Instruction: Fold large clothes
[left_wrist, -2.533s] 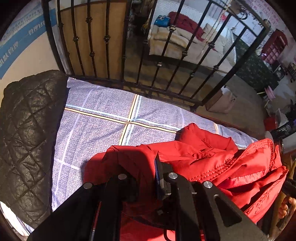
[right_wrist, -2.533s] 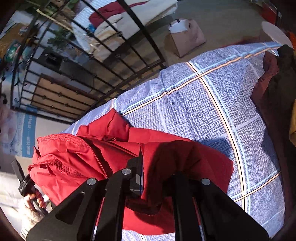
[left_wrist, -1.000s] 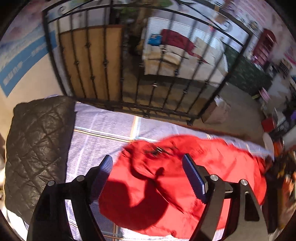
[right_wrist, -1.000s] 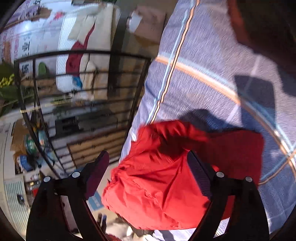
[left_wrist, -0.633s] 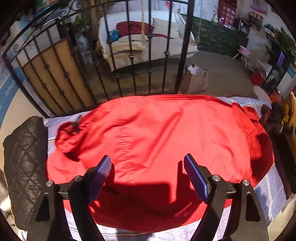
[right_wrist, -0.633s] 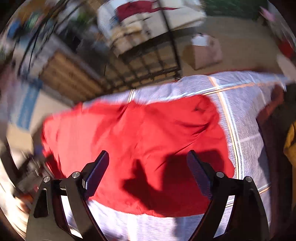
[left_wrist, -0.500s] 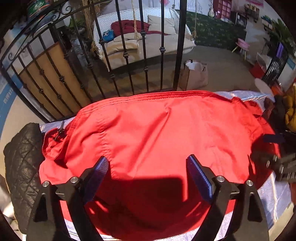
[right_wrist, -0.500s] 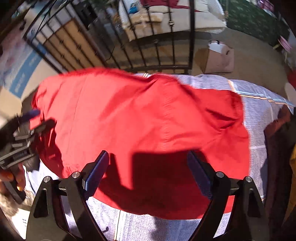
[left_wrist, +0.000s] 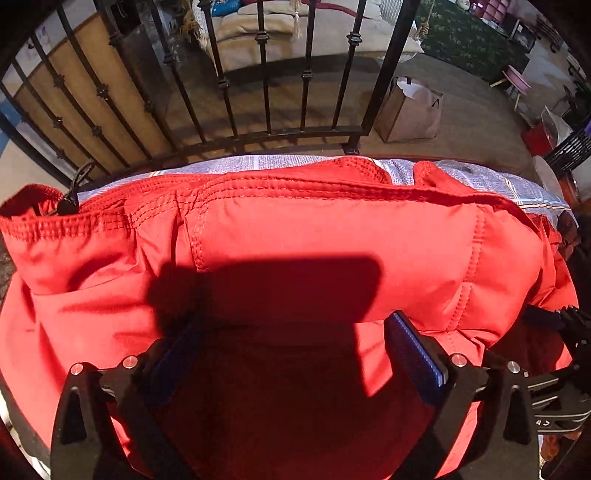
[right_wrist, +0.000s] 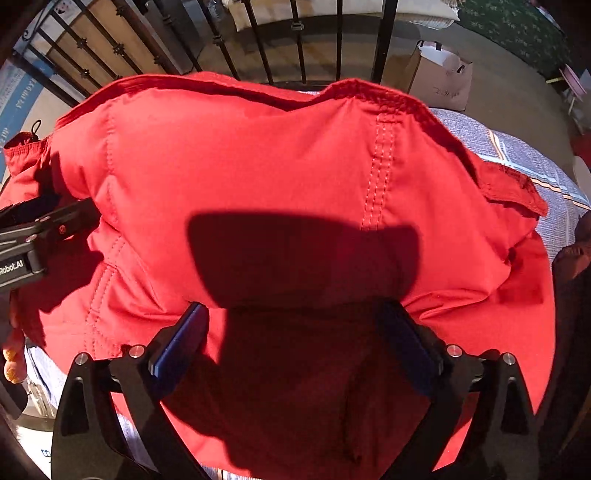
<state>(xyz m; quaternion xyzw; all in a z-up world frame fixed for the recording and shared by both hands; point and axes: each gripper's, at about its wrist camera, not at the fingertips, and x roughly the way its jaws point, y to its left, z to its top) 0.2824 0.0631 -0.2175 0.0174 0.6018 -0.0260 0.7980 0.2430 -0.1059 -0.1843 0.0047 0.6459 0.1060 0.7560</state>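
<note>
red jacket spread on the bed, soft, light, slippery shell, best pinched at stitched hem or seams; left gripper and right gripper both spread, holding nothing.

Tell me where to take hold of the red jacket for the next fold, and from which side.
Probably grip the puffy red fabric jacket at its stitched far edge, which runs along the side nearest the black iron bed rail. That band is thick and raised, so it should pinch easily. Bring the open left tool and open right tool over the garment from the near side, one toward each end.
</note>
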